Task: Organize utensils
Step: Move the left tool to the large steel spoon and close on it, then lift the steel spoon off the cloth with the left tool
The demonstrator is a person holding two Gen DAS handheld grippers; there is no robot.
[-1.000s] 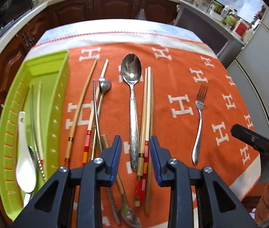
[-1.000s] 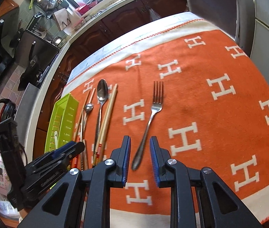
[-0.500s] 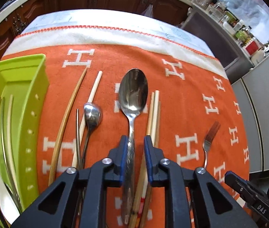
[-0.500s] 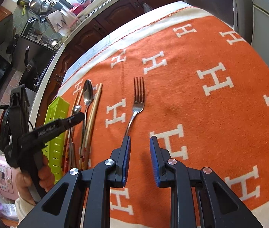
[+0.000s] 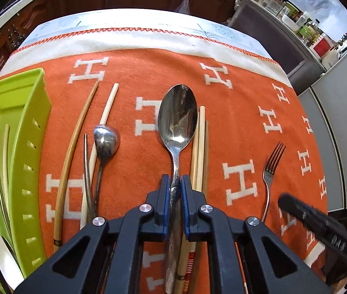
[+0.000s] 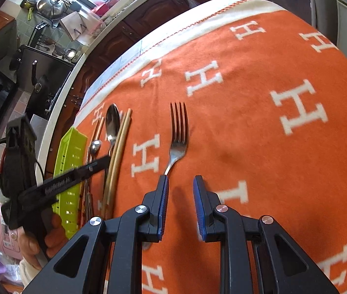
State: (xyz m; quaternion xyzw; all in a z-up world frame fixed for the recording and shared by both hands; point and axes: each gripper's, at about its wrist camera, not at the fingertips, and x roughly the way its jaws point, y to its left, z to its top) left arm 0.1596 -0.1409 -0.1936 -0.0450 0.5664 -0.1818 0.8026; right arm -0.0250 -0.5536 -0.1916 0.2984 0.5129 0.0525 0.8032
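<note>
Left tool point(image 5: 176, 183) just closed, clamped on big spoon point(image 5: 177, 122) handle, spoon lying on orange cloth point(image 5: 234, 112) beside chopsticks point(image 5: 199, 152). Right tool point(image 6: 180, 191) open above fork point(image 6: 178, 132) handle, not gripping. Risks: spoon pivoting in narrow grip, chopsticks dragged along toward green tray point(image 5: 33, 127).

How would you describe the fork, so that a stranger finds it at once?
Start at the orange cloth with white H letters. The fork lies alone on it, apart from the spoons and chopsticks near the green tray. Only it has tines.
</note>
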